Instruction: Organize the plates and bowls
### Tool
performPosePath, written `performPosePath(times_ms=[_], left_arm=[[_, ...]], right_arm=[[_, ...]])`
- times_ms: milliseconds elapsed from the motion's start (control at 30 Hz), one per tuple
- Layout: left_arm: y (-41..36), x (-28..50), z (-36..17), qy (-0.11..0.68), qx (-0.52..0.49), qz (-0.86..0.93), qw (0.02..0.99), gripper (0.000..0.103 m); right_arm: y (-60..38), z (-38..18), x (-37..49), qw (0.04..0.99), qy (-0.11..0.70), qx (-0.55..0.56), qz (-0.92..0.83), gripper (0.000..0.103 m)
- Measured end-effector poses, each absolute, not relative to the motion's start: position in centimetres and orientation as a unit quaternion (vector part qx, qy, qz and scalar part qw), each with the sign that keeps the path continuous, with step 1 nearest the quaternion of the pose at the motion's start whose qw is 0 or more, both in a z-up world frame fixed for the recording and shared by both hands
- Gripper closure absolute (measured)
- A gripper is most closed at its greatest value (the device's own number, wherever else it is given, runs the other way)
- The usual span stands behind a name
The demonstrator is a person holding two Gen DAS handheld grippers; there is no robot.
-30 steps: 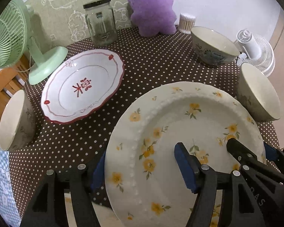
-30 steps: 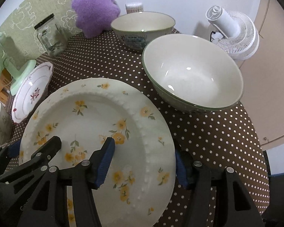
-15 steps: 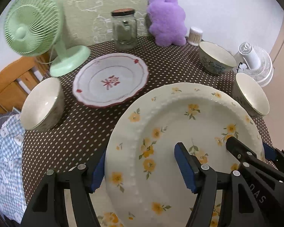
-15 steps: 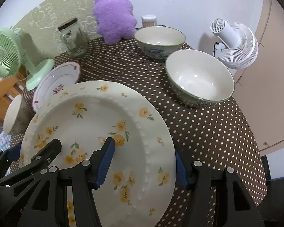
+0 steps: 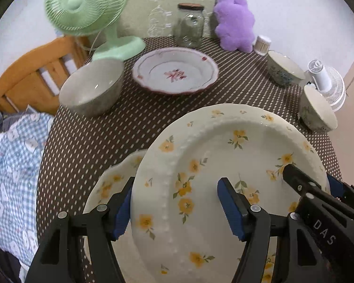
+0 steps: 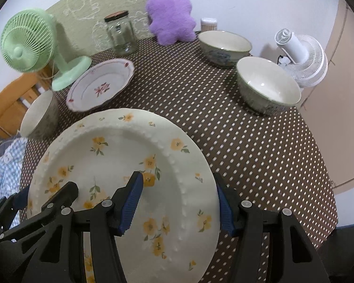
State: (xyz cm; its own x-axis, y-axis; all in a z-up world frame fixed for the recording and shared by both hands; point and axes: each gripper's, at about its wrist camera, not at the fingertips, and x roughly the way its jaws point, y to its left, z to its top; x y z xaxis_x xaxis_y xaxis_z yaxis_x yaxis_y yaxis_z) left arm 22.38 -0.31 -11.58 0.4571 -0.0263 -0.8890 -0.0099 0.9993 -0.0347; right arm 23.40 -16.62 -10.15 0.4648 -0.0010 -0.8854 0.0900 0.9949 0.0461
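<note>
We've got the floral plate (image 5: 226,165) carried between both grippers, lifted above the near edge of the table (image 5: 224,94). L gripper (image 5: 174,202) straddles its left rim, one blue pad under the edge and one on the top face; R gripper (image 6: 179,200) does the same on the right rim. Both sets of jaws stand part-way open but clamped on the rim, nothing else in them. A second floral plate (image 5: 111,184) lies on the table just below and to the left, partly hidden (prob. the same pattern, hard to be sure w/ so little showing).

Handling, as we judge it: glazed ceramic, stiff, fairly heavy, brittle, and slick under rubber pads. The beaded ridge inside the rim gives the pads something to bite against, so the rim on opposite sides is the right place to hold; keep it level or it could slide out.

Elsewhere: red-trim plate (image 5: 174,73), scalloped and shallow; three deep glazed bowls, one at left (image 5: 92,89), two at right (image 6: 224,47) (image 6: 266,87). Cloth is brown w/ white dots, looks soft. Those bowls should nest, plates stack flat
</note>
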Motion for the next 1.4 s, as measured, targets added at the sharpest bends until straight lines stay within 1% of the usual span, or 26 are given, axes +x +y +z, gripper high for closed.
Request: performPosePath(times_ms=[467, 867, 1067, 1233, 1400], left_arm=[[3.1, 18.9, -13.7, 0.539, -0.025, 0.009, 0.842, 0.034], [4.3, 17.7, -15.5, 0.544, -0.024, 0.008, 0.839, 0.033], [4.1, 17.8, -15.9, 0.544, -0.014, 0.018, 0.839, 0.032], [3.7, 18.1, -16.0, 0.548, -0.009, 0.021, 0.836, 0.026], [3.6, 18.5, -16.1, 0.555, -0.007, 0.022, 0.832, 0.025]], right_arm=[[-12.4, -12.1, 20.4, 0.846, 0.532, 0.022, -0.014, 0.041], [-11.2, -13.6, 19.6, 0.836, 0.548, 0.010, -0.016, 0.041], [-11.2, -14.7, 19.6, 0.828, 0.560, 0.006, -0.013, 0.044], [-11.5, -14.7, 19.4, 0.828, 0.560, 0.009, -0.007, 0.047], [-11.7, -14.6, 19.4, 0.826, 0.563, 0.012, -0.003, 0.050]])
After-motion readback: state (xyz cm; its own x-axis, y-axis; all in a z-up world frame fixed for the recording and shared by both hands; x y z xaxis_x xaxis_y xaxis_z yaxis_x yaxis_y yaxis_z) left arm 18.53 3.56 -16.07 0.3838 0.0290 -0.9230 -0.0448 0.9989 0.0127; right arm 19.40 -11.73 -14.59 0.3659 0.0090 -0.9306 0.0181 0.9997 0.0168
